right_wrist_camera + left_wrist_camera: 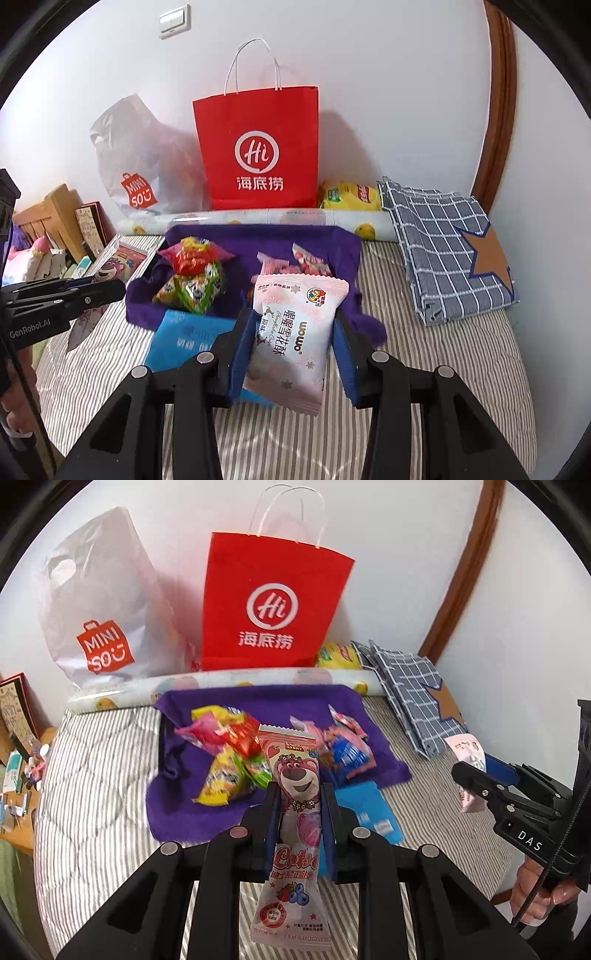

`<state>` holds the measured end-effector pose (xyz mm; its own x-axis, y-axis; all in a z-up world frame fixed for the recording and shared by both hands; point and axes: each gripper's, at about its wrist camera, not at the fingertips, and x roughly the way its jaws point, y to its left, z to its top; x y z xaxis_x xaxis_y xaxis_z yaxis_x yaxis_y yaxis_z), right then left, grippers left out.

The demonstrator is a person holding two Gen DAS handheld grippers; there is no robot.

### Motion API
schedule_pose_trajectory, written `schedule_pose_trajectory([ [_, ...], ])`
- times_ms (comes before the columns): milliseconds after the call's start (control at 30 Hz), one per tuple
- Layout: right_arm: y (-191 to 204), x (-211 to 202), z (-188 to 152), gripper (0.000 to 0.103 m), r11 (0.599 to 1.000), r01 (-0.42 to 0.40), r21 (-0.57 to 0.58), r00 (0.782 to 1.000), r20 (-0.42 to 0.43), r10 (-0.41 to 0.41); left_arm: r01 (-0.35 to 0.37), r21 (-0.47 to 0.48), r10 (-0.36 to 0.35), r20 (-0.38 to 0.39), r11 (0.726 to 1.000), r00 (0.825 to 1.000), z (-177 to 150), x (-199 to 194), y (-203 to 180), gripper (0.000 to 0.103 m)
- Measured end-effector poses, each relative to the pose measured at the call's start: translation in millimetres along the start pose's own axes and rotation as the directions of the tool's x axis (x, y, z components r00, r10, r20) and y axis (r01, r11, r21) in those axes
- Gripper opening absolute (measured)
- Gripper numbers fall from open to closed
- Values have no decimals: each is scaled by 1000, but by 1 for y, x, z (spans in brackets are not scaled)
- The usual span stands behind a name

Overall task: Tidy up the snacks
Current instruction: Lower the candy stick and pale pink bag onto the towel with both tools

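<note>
On the striped quilted bedspread (92, 775), a rumpled purple cloth (258, 701) bears a heap of glossy crinkled snack packets (229, 746). Left gripper (300, 805): jaws clamped on a long, slim bear-print wrapper (295, 775), held upright above the cloth's near edge. Right gripper (293, 336): blue pads pinching a pale pink pillow-shaped pastry packet (299, 314), lifted clear of the cloth. A flat blue packet (184, 339) lies at 7 o'clock of the cloth. Against the white wall at 12 o'clock stand a stiff red paper bag (258, 147) and, at 10 o'clock, a slack grey plastic bag (99, 609); a printed paper roll (258, 218) lies before them. Folded checked fabric (443, 251) lies at 2 o'clock.
</note>
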<state>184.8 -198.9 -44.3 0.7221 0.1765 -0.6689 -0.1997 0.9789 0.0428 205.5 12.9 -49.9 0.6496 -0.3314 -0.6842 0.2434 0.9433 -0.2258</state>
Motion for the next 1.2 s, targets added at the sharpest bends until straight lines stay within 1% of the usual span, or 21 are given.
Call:
schedule_pose_trajectory([
  [267, -4, 22, 21, 40, 1000, -19, 12, 1000, 4, 19, -29, -8, 29, 20, 1000, 999, 25, 11, 13, 21],
  [500, -4, 44, 35, 40, 999, -32, 8, 999, -7, 32, -50, -11, 51, 40, 999, 998, 38, 15, 23, 21],
  [700, -3, 56, 46, 40, 999, -33, 8, 999, -5, 33, -48, -28, 49, 38, 998, 998, 44, 23, 32, 21],
  [967, -5, 67, 52, 40, 999, -31, 10, 999, -9, 31, -39, -23, 40, 29, 999, 999, 51, 39, 35, 21],
  [1200, -7, 85, 58, 40, 999, -30, 16, 999, -14, 31, -34, -25, 34, 21, 999, 999, 55, 52, 39, 21],
])
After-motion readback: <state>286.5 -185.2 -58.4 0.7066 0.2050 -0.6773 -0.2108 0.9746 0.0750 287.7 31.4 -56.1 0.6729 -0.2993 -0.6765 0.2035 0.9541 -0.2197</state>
